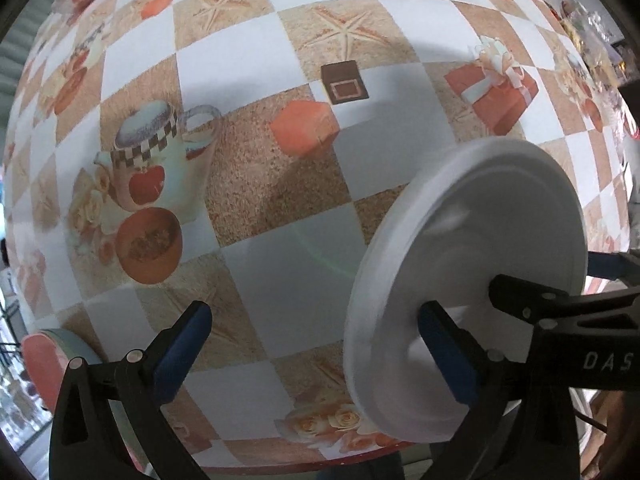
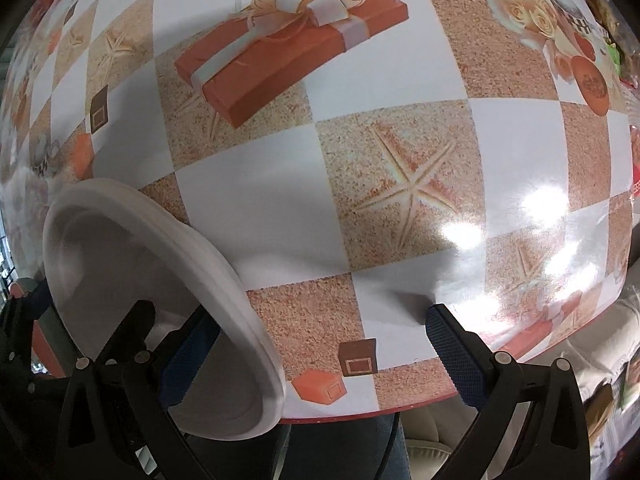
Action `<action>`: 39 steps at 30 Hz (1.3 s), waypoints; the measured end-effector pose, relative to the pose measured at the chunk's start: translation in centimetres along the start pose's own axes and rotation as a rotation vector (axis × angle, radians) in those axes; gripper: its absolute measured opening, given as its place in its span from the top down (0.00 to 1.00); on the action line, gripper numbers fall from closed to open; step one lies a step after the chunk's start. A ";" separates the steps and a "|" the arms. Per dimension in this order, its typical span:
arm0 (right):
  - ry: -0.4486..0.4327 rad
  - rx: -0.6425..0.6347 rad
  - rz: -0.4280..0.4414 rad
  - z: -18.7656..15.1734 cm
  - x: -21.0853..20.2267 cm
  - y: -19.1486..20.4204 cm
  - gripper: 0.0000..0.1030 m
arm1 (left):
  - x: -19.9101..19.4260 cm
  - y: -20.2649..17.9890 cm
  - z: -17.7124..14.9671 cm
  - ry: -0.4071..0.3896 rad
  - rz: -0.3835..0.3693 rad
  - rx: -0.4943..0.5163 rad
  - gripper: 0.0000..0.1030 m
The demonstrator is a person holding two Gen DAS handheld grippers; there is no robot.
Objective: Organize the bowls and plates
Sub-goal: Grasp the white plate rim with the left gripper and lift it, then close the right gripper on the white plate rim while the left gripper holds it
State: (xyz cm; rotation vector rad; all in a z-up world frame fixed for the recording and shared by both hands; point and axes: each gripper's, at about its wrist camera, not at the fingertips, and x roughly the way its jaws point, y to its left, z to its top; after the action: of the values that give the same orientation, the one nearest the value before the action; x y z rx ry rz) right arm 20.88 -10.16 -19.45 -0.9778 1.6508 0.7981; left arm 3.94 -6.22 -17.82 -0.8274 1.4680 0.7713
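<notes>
A white foam plate [image 1: 472,280] stands on edge in the air above the table's near edge, between my two grippers. In the left wrist view its underside faces me and it covers my right finger [image 1: 448,356]; my left gripper [image 1: 316,352] is open wide. In the right wrist view the plate's hollow side [image 2: 132,300] faces left and leans against my left finger [image 2: 188,364]; my right gripper [image 2: 320,356] is open wide too. The other gripper's black jaw [image 1: 532,300] touches the plate's far face. I cannot tell what holds the plate.
The table [image 2: 256,200] wears a glossy checked cloth printed with starfish, gift boxes and cups. Its red front edge [image 2: 360,412] runs just below both grippers. Clutter [image 1: 592,40] lies at the far right. A pink and pale dish [image 1: 44,364] sits at the left edge.
</notes>
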 end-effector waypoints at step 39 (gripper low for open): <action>-0.024 -0.036 0.120 -0.1 -1.8 -0.4 0.76 | -1.2 -2.5 1.1 0.019 -0.095 0.046 0.63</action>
State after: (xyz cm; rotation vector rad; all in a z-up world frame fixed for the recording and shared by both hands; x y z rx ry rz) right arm 21.54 -10.00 -17.69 -0.8969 1.6919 0.9190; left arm 6.64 -6.56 -16.66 -0.8651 1.4473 0.6579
